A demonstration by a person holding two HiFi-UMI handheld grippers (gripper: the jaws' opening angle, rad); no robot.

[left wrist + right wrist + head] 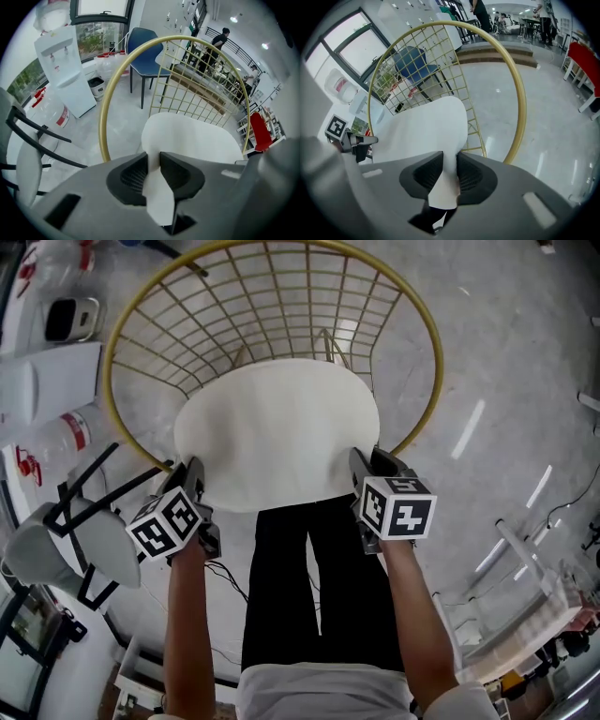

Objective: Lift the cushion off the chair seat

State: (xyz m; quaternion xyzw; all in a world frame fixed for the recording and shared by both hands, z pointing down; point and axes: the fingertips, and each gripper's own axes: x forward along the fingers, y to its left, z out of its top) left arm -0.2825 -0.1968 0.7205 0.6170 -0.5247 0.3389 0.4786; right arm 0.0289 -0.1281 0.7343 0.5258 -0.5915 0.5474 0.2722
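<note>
On the left, our left gripper [195, 470] has its fingers [133, 176] clamped on the near-left edge of the white cushion [277, 432]. The left gripper view shows the fabric pinched flat between the two pads. The cushion spreads across the seat of the gold wire chair [436, 343], inside the round rim, with its far edge toward the wire back. We cannot tell whether its underside rests on the seat or hangs just clear of it.

On the right, our right gripper [361, 465] has its fingers [471, 176] closed on the near-right edge, and a fold of cushion is squeezed between them.

We judge that both grips are made and the lift itself is the step in hand. The next move calls for raising both hands together at an even pace, so the cushion stays level and neither pinch slips. We must then draw it toward the near side, clear of the rim and the wire back.
</note>
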